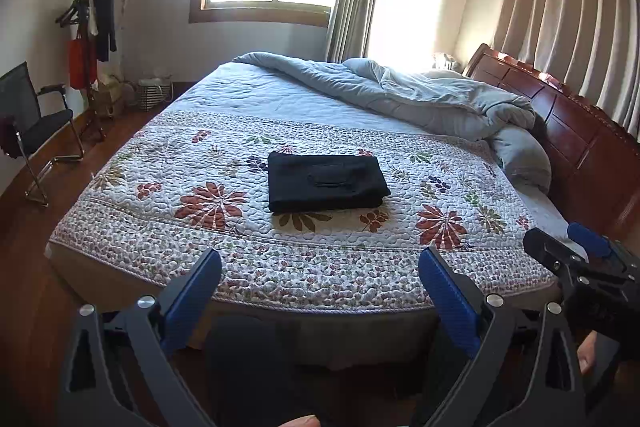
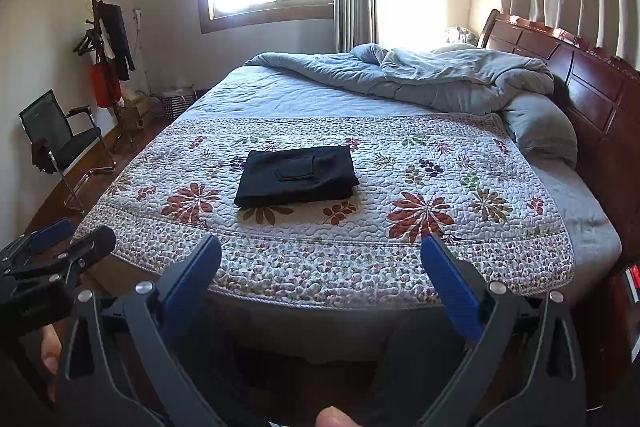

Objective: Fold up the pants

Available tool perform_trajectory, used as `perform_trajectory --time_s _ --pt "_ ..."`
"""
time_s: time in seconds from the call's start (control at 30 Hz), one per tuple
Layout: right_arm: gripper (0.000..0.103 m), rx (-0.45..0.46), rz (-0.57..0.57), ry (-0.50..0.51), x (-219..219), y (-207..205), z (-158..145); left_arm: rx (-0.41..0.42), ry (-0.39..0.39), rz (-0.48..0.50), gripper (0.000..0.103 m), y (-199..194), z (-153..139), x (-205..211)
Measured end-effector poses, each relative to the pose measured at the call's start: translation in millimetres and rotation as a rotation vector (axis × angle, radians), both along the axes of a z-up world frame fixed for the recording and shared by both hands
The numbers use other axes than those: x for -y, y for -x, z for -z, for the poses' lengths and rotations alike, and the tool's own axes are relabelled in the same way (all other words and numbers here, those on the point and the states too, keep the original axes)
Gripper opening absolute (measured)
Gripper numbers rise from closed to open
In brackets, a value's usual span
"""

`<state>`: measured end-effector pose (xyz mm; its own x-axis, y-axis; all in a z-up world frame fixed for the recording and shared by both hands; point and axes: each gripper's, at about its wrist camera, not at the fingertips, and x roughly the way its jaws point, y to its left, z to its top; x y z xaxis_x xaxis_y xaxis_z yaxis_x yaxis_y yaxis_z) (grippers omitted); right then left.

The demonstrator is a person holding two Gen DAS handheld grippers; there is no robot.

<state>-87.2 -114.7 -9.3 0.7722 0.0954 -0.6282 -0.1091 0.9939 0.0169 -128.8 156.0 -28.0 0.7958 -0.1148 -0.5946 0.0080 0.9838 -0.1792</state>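
Left wrist view: left gripper (image 1: 320, 279), jaws spread wide, holding nothing, held short of the bed's foot edge. Black pants (image 1: 326, 181), folded into a flat rectangle, on the floral quilt (image 1: 160, 211) at 12 o'clock. Right gripper (image 1: 576, 247) at 3 o'clock.

Right wrist view: right gripper (image 2: 320, 275), likewise wide and empty. Pants (image 2: 298, 175) at 12 o'clock, grey duvet (image 2: 440, 79) bunched beyond at 1 o'clock.

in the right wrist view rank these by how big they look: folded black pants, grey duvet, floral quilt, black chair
1. floral quilt
2. grey duvet
3. folded black pants
4. black chair, close to the pants; it stands farther away, so unsure.
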Motion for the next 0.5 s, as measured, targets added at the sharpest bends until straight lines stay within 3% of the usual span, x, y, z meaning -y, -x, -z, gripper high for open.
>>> perform_trajectory --time_s 0.5 --pt "0.099 -0.023 -0.013 0.002 -6 -28 10 -0.015 0.01 -0.02 0.099 -23 6 -8"
